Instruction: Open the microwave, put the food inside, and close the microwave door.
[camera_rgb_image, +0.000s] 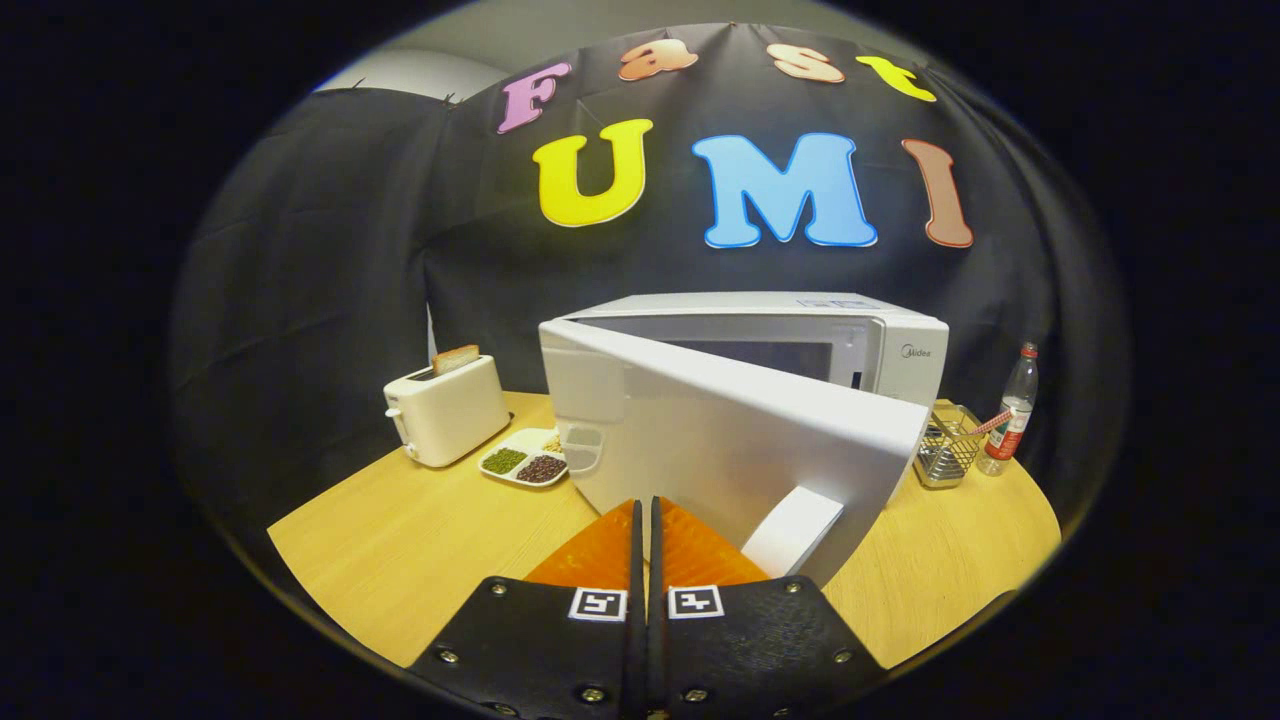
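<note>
A white microwave (860, 345) stands on the wooden table (400, 550). Its door (720, 440) is swung partly out toward me, hinged at the left, with the white handle (795, 530) near its right end. My gripper (642, 505) is shut with nothing between the fingers, the tips almost touching the door's outer face, just left of the handle. A white divided plate (522, 462) with green and dark beans lies on the table left of the microwave, partly hidden behind the door's left edge. The cavity is mostly hidden by the door.
A white toaster (446, 410) with a slice of toast standing in it sits left of the plate. Right of the microwave stand a wire basket (945, 450) and a clear bottle (1012, 412) with a red cap.
</note>
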